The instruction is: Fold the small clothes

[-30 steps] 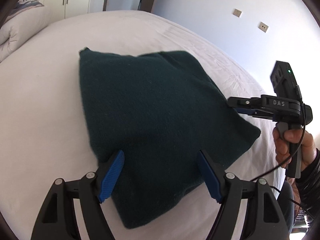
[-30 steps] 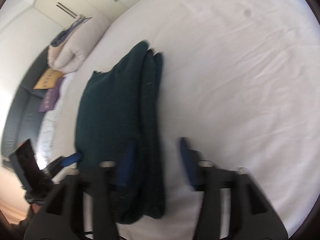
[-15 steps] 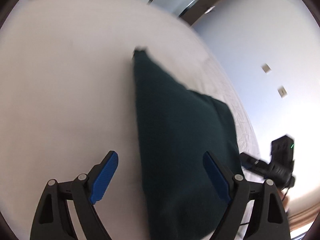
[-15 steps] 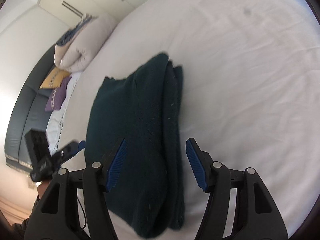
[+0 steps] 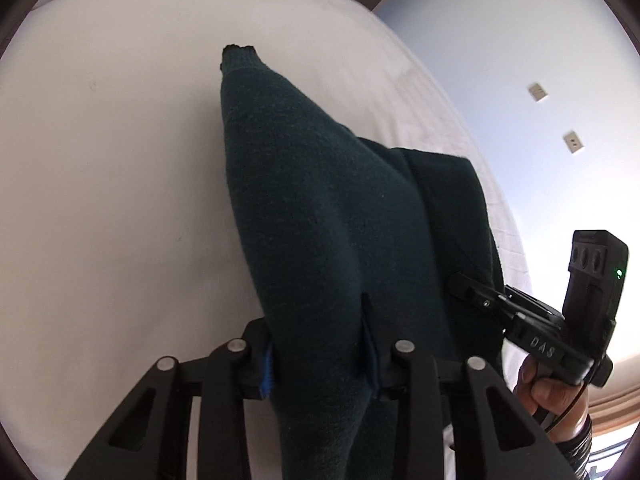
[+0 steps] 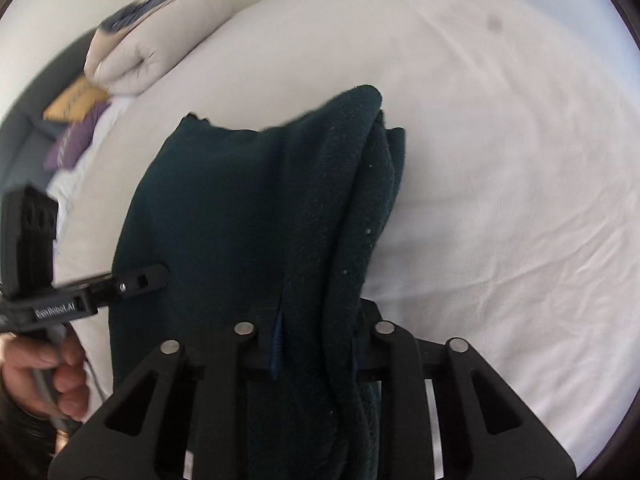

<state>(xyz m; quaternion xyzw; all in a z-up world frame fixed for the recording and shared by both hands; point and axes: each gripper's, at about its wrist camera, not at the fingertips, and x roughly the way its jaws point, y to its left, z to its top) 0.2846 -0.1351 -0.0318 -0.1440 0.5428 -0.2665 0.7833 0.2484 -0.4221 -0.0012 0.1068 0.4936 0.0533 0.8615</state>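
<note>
Both grippers, left [image 5: 320, 354] and right [image 6: 318, 354], angled downward, have just closed, pinching the folded dark green garment [image 5: 320, 208].

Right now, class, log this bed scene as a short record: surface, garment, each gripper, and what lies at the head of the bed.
surface: white bed sheet
garment: dark green knit garment, folded in layers, near edge gathered up
left gripper: just closed, pads pinching the garment's near edge
right gripper: just closed, pinching the thick folded edge
head of bed: rolled white duvet, yellow cushion, purple cushion
</note>
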